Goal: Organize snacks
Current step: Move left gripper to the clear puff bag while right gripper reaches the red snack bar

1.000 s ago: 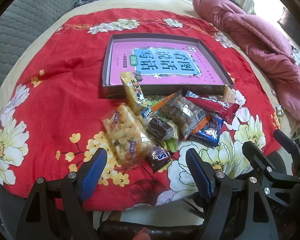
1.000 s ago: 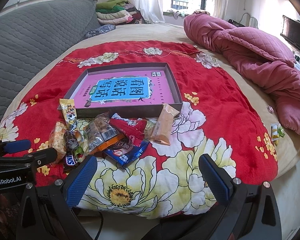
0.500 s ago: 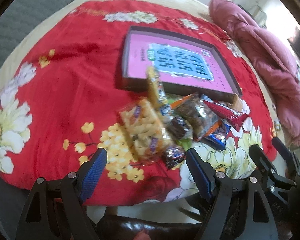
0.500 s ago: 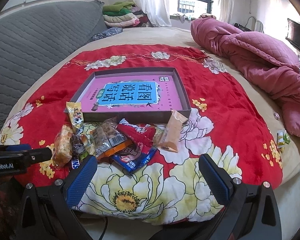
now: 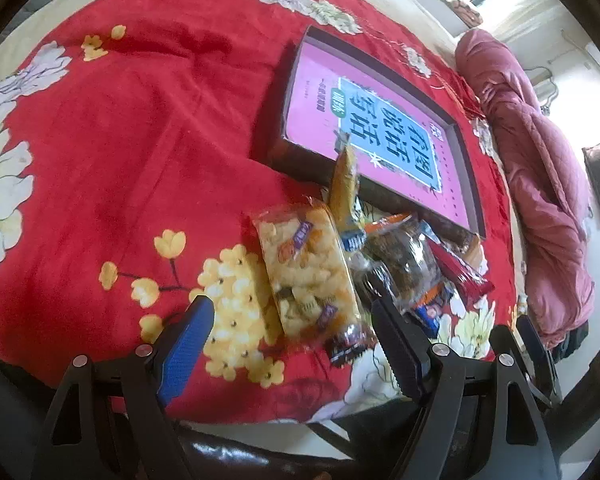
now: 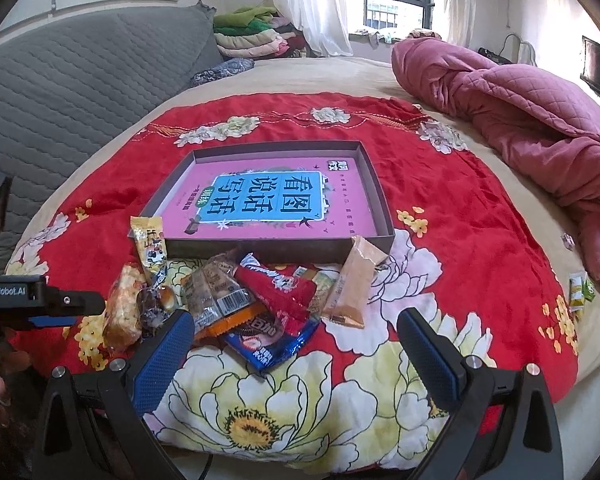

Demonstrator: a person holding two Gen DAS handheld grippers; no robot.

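My left gripper (image 5: 288, 344) hangs open, its ribbed blue pads straddling the crinkly clear bag of puffed snacks (image 5: 306, 270) at twelve o'clock. My right gripper (image 6: 296, 356) gapes too, empty (over plush flowered red blanket (image 6: 460, 208)). At its eleven o'clock lies the glossy snack pile (image 6: 256, 300), touching the shallow rectangular cardboard box (image 6: 284, 246) lined pink.

The left gripper (image 5: 288, 336) is brought forward and tilted, so its spread fingers now flank the near end of the clear bag of puffed snacks (image 5: 306, 272). The right gripper (image 6: 296, 352) is raised slightly.
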